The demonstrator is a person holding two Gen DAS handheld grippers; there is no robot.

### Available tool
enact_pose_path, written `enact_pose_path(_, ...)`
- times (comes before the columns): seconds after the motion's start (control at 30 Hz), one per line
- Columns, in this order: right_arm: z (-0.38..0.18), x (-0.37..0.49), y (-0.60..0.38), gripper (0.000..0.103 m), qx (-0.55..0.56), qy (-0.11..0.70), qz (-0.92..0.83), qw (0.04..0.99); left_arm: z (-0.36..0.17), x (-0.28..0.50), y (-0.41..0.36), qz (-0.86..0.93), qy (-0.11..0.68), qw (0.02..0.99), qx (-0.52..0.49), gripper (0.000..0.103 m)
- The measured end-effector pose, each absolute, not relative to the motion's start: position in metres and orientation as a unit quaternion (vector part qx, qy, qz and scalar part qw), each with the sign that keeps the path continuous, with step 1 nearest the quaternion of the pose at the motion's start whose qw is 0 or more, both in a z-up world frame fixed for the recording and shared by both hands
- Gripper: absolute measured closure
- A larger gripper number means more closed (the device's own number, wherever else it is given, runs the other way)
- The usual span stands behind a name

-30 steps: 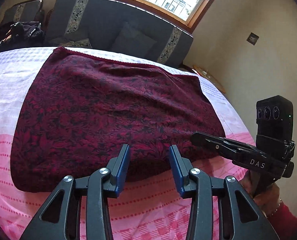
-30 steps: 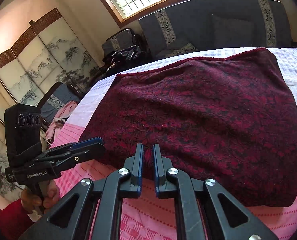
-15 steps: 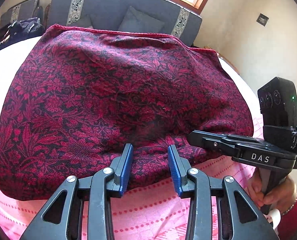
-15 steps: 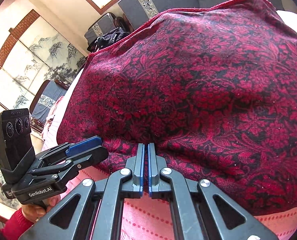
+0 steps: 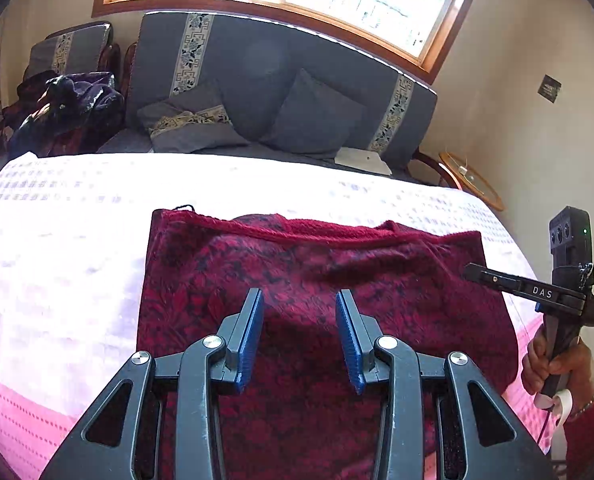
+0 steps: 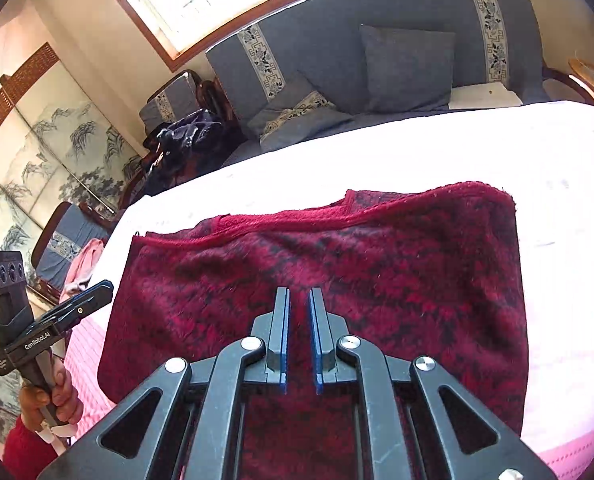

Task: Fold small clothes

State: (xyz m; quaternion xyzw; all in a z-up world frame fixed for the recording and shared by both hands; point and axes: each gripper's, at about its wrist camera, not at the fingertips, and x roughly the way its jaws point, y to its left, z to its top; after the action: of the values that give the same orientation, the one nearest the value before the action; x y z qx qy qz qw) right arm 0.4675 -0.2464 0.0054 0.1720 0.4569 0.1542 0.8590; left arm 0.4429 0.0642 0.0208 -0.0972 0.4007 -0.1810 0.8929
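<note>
The dark red and black floral-patterned knit cloth (image 5: 317,288) lay folded over on itself on the pink and white checked bedcover (image 5: 57,264), its two far edges stacked but not quite matched, the thick crimson hem showing as a wavy band along the far side. The left tool (image 5: 299,312) hung over the near half with its blue pads (image 5: 249,344) apart and nothing between them. The right tool (image 6: 298,312) stood beside it, its jaws opening from a narrow gap, also clear of the fabric. The step appeared to be letting go after a fold, and doing it well probably called for lifting both tools straight off so the top layer was not dragged, then evening the far hem. The cloth looked soft, fuzzy and thick, likely to hold its fold without springing.
</note>
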Motion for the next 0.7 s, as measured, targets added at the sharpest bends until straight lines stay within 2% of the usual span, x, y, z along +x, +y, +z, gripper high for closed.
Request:
enact_pose_path(0.13, -0.017, 0.495, -0.257, 0.093, 0.166, 0.481, 0.127, 0.852, -0.007, 0.474, 0.087, -0.133, 0.433, 0.885, -0.103, 0.064)
enact_pose_path(0.23, -0.04, 0.503, -0.261, 0.103, 0.163, 0.511, 0.102, 0.838, -0.037, 0.485, 0.098, -0.12, 0.464, 0.867, -0.135, 0.064)
enact_pose_path(0.6, -0.045, 0.503, -0.267, 0.103, 0.181, 0.508, 0.113, 0.835, -0.049, 0.486, 0.111, -0.139, 0.449, 0.865, -0.175, 0.063)
enact_pose_path(0.63, -0.039, 0.5, -0.267, 0.102, 0.19, 0.497, 0.119, 0.838, -0.043, 0.485, 0.112, -0.142, 0.444, 0.866, -0.178, 0.063)
enact_pose_path(0.67, -0.032, 0.494, -0.269, 0.093, 0.204, 0.483, 0.126, 0.842, -0.037, 0.482, 0.115, -0.148, 0.438, 0.866, -0.189, 0.063)
enact_pose_path(0.7, -0.023, 0.485, -0.273, 0.093, 0.215, 0.463, 0.127, 0.85, -0.031, 0.479, 0.121, -0.158, 0.429, 0.865, -0.208, 0.063)
